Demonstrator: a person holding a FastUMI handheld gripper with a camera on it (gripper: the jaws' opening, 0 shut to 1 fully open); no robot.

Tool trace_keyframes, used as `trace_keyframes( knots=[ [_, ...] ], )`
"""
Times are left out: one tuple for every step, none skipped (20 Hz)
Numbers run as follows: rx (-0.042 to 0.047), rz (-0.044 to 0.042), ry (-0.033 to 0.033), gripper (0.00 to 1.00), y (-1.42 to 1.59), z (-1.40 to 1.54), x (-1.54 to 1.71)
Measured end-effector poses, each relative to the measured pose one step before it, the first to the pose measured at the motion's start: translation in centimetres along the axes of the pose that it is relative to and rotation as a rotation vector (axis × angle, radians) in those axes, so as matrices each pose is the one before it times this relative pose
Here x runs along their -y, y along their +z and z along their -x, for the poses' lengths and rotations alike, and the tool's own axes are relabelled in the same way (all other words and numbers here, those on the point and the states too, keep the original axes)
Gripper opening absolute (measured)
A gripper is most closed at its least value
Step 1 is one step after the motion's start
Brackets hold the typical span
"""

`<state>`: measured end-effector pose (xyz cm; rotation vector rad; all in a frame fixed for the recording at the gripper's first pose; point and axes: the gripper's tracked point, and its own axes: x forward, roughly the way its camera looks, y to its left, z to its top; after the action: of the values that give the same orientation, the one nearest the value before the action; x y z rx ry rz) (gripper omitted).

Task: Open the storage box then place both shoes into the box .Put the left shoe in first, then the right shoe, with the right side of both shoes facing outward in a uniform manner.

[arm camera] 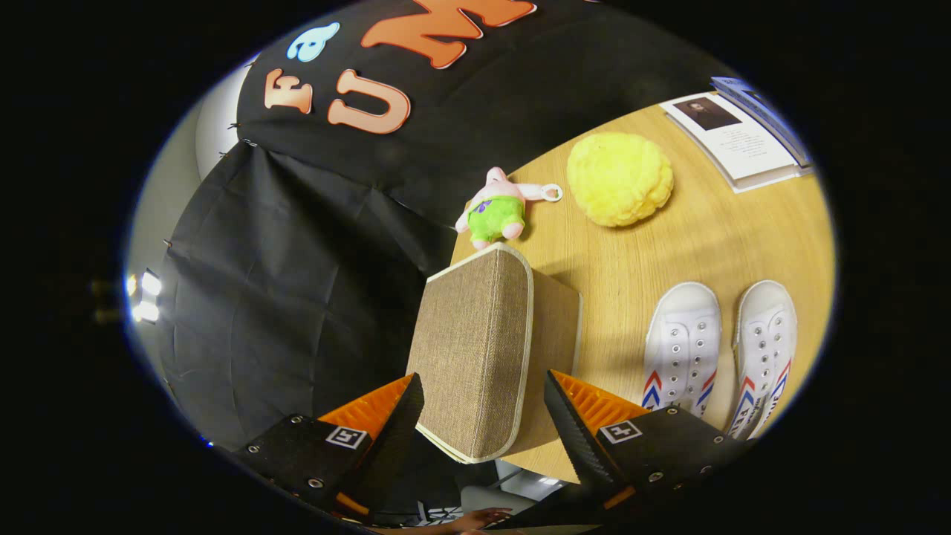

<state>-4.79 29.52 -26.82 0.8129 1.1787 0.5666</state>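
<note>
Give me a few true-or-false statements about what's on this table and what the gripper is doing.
1. The storage box lies between the open fingers of the gripper. True.
2. Both shoes are already inside the box. False: the two white shoes sit side by side on the table, beside the box.
3. A yellow fluffy ball rests beyond the box. True.
4. The pink plush toy lies on top of the booklet. False: it lies on the table just beyond the box; the booklet is further off, past the ball.
5. The fingers are pressing on a shoe. False: they are spread either side of the box.
</note>
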Motion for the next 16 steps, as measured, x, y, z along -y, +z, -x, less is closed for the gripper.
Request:
trace_keyframes(
  knots=[
    [-0.01667, -0.01347, 0.00452, 0.98, -0.422, -0.807, -0.030],
    [-0.01020, -0.01429, 0.01952, 0.98, -0.275, -0.743, -0.287],
    [-0.01249, -0.01274, 0.01392, 0.98, -0.328, -0.730, -0.119],
    [-0.01118, -0.01003, 0.00753, 0.98, -0.377, -0.730, 0.068],
    [-0.00797, -0.00596, -0.00068, 0.98, -0.315, -0.681, 0.199],
    [-0.00498, -0.00558, -0.00336, 0.98, -0.264, -0.866, 0.345],
    [-0.00397, -0.00502, -0.00639, 0.98, -0.217, -0.669, 0.429],
    [-0.00364, -0.00319, 0.00256, 0.98, -0.104, -0.662, 0.188],
    [-0.00464, -0.00340, 0.00277, 0.98, -0.113, -0.527, 0.170],
    [-0.00517, -0.00107, 0.00935, 0.97, -0.151, -0.360, -0.026],
    [-0.00251, 0.00092, 0.00587, 0.98, -0.023, -0.384, -0.007],
    [-0.00021, 0.00469, 0.00897, 0.98, -0.106, -0.215, -0.001],
    [0.00706, 0.00784, 0.01591, 0.98, -0.025, -0.173, -0.169],
    [0.00489, 0.01131, 0.01357, 0.98, -0.010, -0.105, 0.017],
    [0.00018, 0.00323, 0.01816, 0.97, -0.101, 0.078, -0.082],
    [-0.00184, -0.00927, 0.01607, 0.97, 0.044, 0.079, -0.072]
  ],
)
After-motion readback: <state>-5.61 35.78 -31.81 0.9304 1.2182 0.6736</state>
